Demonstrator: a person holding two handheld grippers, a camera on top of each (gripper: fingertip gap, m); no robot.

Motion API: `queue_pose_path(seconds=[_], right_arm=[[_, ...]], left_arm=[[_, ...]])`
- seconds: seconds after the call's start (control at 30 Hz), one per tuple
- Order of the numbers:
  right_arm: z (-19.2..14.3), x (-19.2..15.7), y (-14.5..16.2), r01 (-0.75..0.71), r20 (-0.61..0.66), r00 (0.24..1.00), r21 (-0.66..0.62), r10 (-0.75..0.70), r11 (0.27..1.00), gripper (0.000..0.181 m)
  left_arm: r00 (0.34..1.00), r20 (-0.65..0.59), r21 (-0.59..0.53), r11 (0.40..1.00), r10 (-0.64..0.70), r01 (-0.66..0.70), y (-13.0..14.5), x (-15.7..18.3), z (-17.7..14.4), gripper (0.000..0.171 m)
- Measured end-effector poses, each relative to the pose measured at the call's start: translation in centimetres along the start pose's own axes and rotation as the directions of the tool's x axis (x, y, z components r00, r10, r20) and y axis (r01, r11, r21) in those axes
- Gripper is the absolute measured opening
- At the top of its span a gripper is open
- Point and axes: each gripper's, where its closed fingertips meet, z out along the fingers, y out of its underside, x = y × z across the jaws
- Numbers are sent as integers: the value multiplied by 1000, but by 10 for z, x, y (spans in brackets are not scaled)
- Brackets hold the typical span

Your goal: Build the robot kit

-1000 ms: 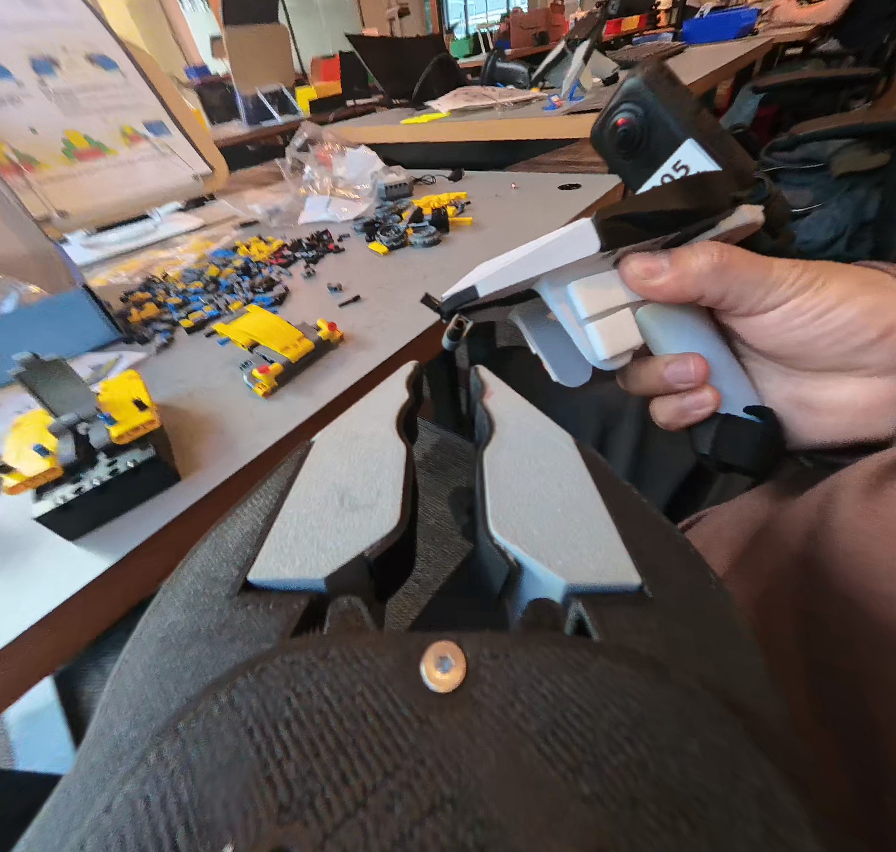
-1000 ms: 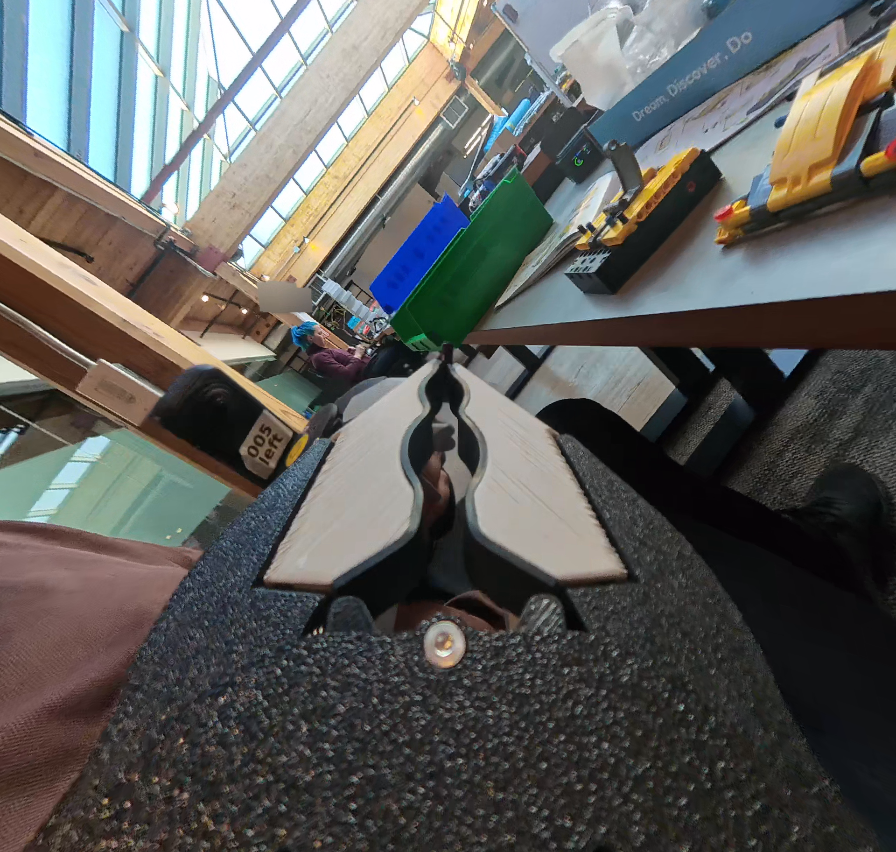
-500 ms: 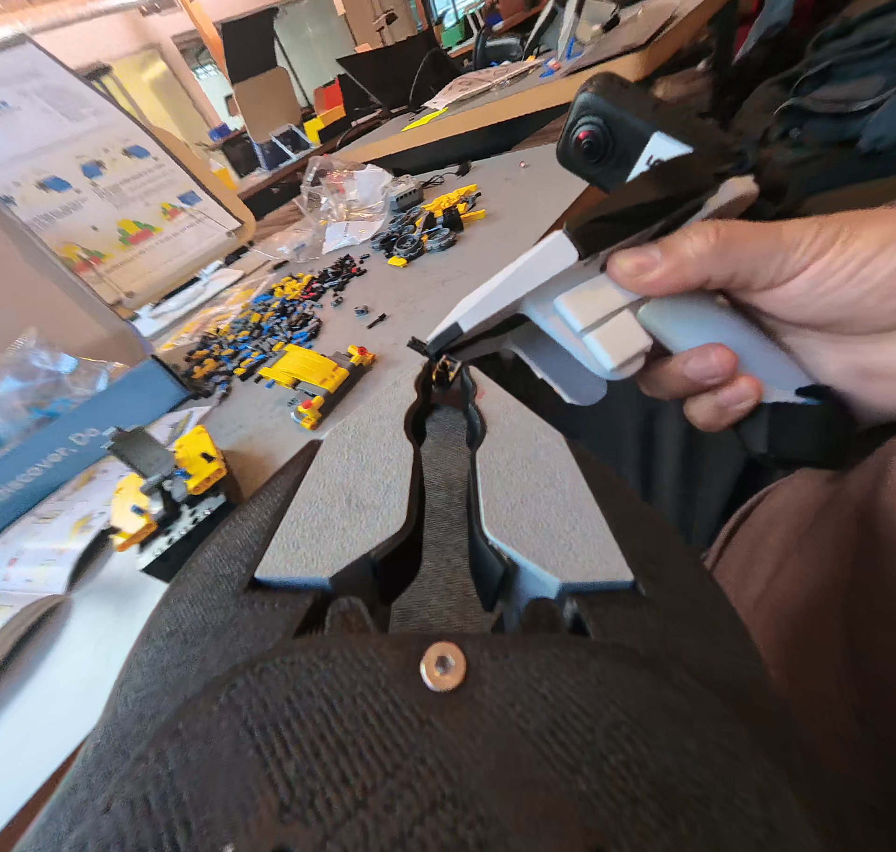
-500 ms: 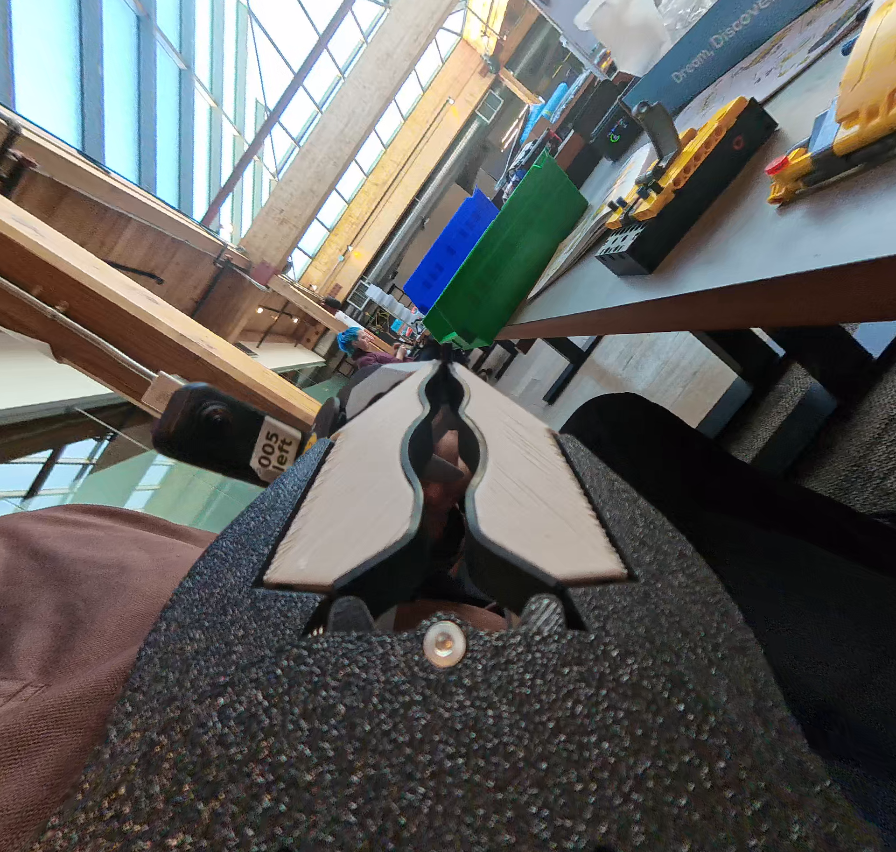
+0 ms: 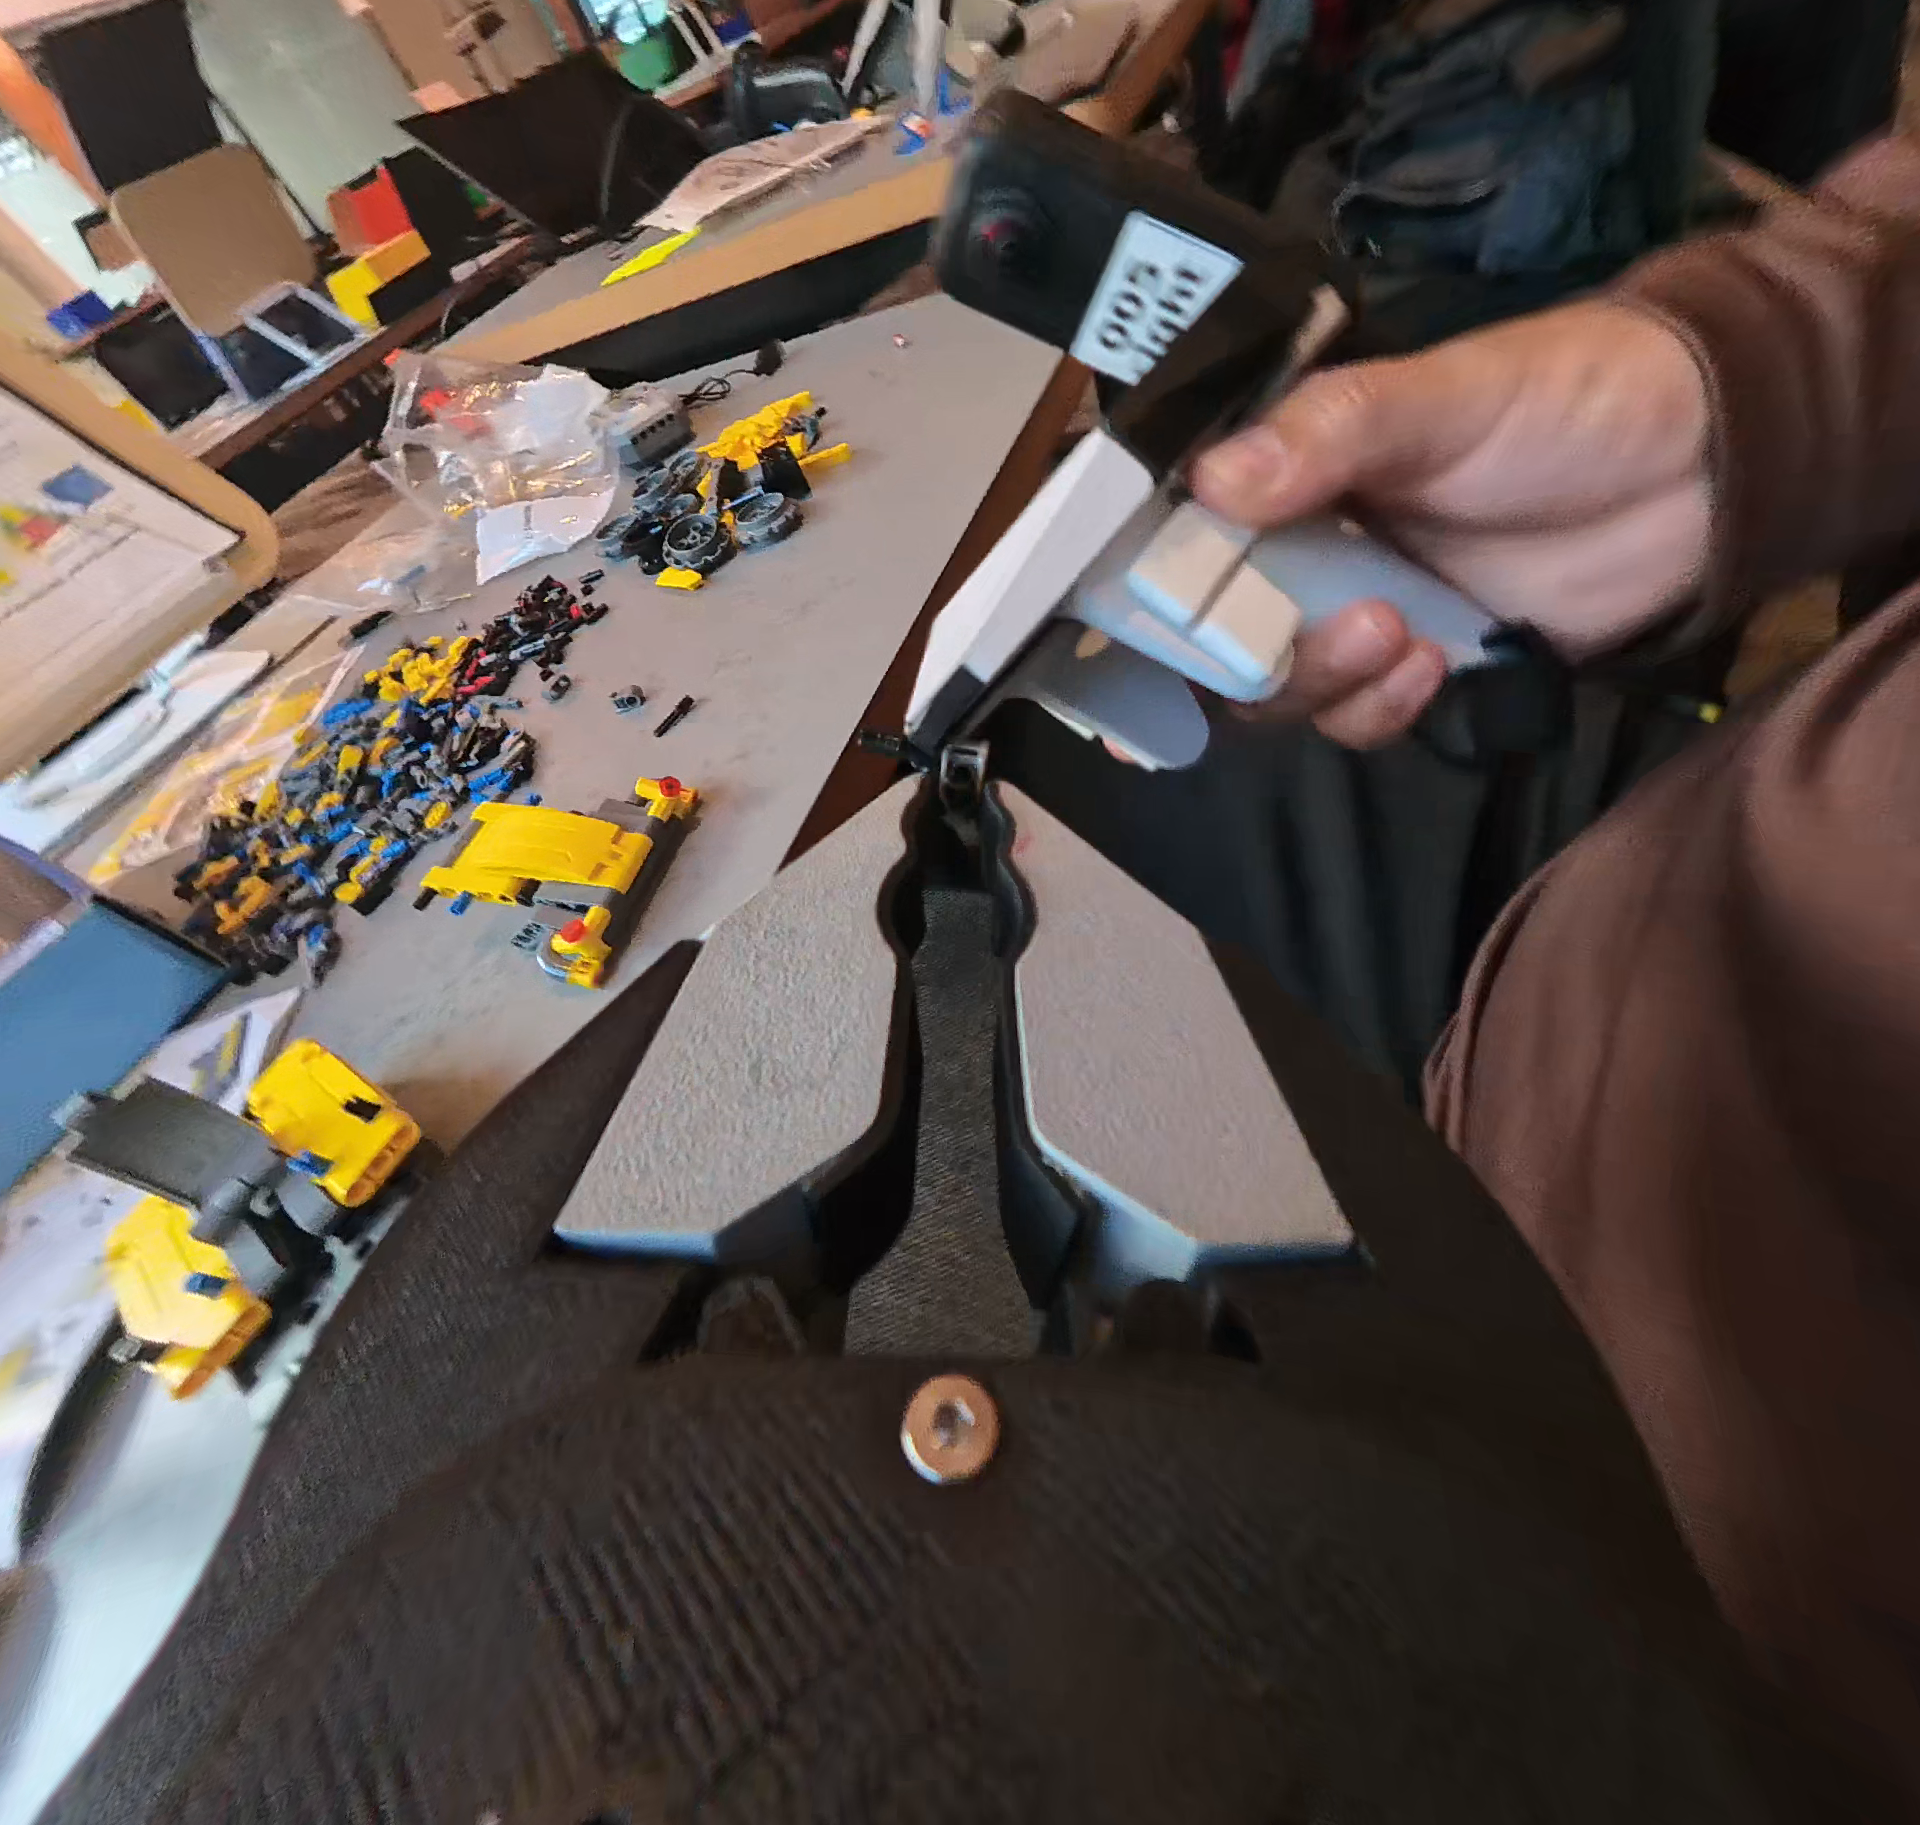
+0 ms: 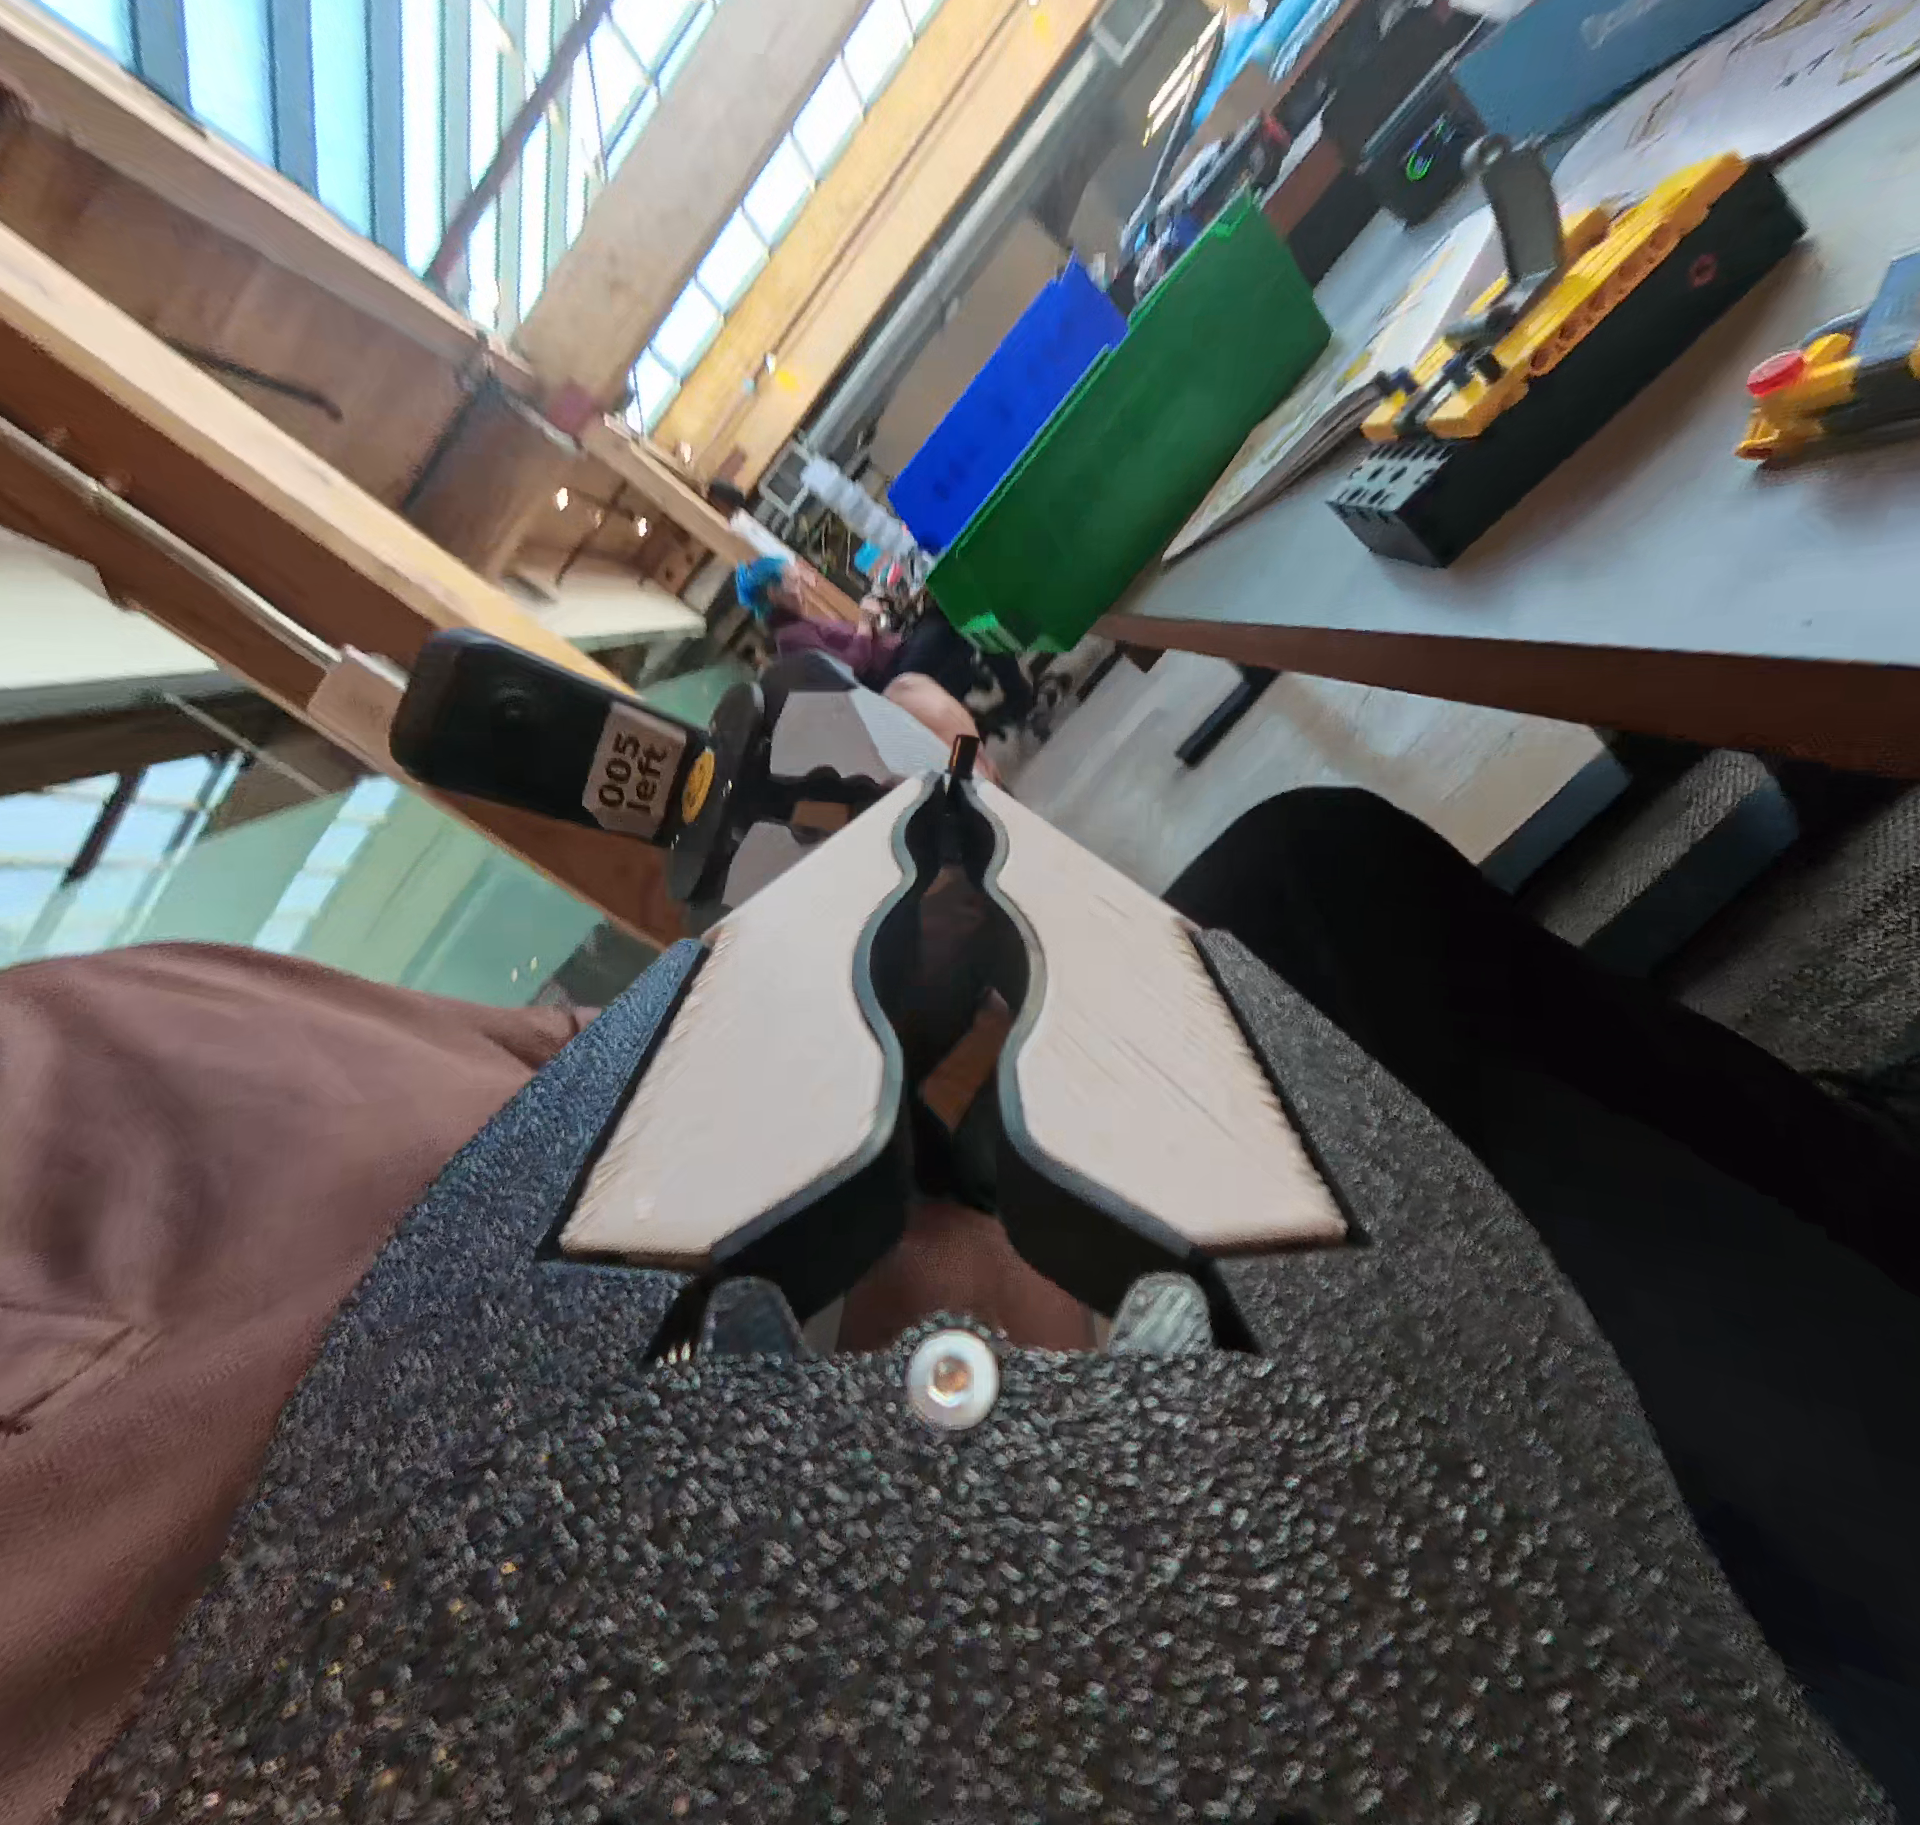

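My left gripper (image 5: pixel 958 801) is shut on a small grey connector piece (image 5: pixel 962 765) at its tips, held in the air just off the table's near edge. My right gripper (image 5: pixel 920 726), held by a hand (image 5: pixel 1475 497) in a brown sleeve, meets it tip to tip from the right. In the right wrist view my right gripper (image 6: pixel 951 788) is shut on a thin black pin (image 6: pixel 962 755) that pokes out of its tips. The left gripper's black camera (image 6: pixel 540 726) shows just beyond on the left.
On the grey table (image 5: pixel 810 632) lie a pile of small blue, yellow and black parts (image 5: pixel 364 767), a yellow-and-grey assembly (image 5: pixel 561 856), wheels (image 5: pixel 707 528), plastic bags (image 5: pixel 488 435) and a yellow-and-black assembly (image 5: pixel 239 1214). Green (image 6: pixel 1132 445) and blue (image 6: pixel 997 393) bins stand beyond. Left and right tips are no more than a few centimetres apart. From either gripper's tips it is about 20 centimeters to the yellow-and-grey assembly (image 5: pixel 561 856).
My left gripper was open a second ago and has shut on the grey piece at the right gripper's tips. Both views have shifted upward along the table.
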Motion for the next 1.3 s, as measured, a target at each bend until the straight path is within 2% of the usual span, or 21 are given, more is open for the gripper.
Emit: queue_pose_path(seconds=[0.1,0.2,0.23,0.27,0.37,0.43,0.47,0.53,0.63,0.7,0.73,0.8,0.87,1.0,1.07,1.13,1.17,1.3], right_arm=[[1,5,2,72,-8,997,-132,-74,989,0],[3,7,4,110,35,994,-210,-105,971,0],[3,7,1,112,41,994,-205,-106,972,5],[3,8,-5,113,46,993,-186,-106,976,24],[-1,-5,-16,125,151,983,-163,-101,979,17],[-4,-11,-15,256,191,957,-195,-220,947,18],[-5,-10,-15,363,187,927,-223,-326,905,21],[-10,-5,-19,587,144,808,-292,-572,755,24],[-13,-1,-27,813,91,500,-392,-861,431,25],[-10,2,-27,874,74,281,-432,-957,223,24],[-8,4,-24,880,80,205,-451,-976,148,23],[-4,7,-16,882,99,137,-465,-986,76,19],[-4,9,-5,878,147,131,-476,-980,46,9],[-7,12,2,875,173,153,-482,-973,51,13],[-9,14,5,874,198,157,-483,-968,43,11],[-13,13,15,871,248,224,-486,-943,79,2],[-13,14,17,868,250,249,-486,-936,101,4],[-15,12,22,869,261,302,-470,-917,153,3]], left_arm=[[992,-42,-61,991,119,-121,6,-3,-1,5],[976,-89,-72,976,197,-203,9,-2,-4,5],[973,-109,-60,976,202,-209,9,-1,-5,5],[975,-122,-48,980,186,-193,8,-1,-6,5],[989,-129,23,997,76,-73,3,-5,-6,5],[975,-195,109,986,-104,127,-8,-3,-6,6],[938,-261,147,951,-229,273,-16,-2,-7,6],[799,-376,115,832,-470,543,-20,-7,-4,6],[497,-509,6,575,-703,818,-20,-16,-4,5],[273,-588,-79,390,-762,918,-22,-18,-6,5],[188,-608,-112,318,-771,942,-22,-18,-6,5],[74,-628,-185,240,-775,953,-19,-11,-4,5],[-7,-640,-220,175,-769,960,-17,-8,-3,5],[-92,-653,-281,128,-752,951,-12,0,-2,5],[-123,-661,-328,138,-740,935,-13,9,-2,4],[-140,-666,-355,147,-733,923,-12,15,-3,5],[-139,-663,-360,151,-736,920,-11,17,-2,5],[-154,-668,-376,151,-728,914,-11,20,-3,5]])
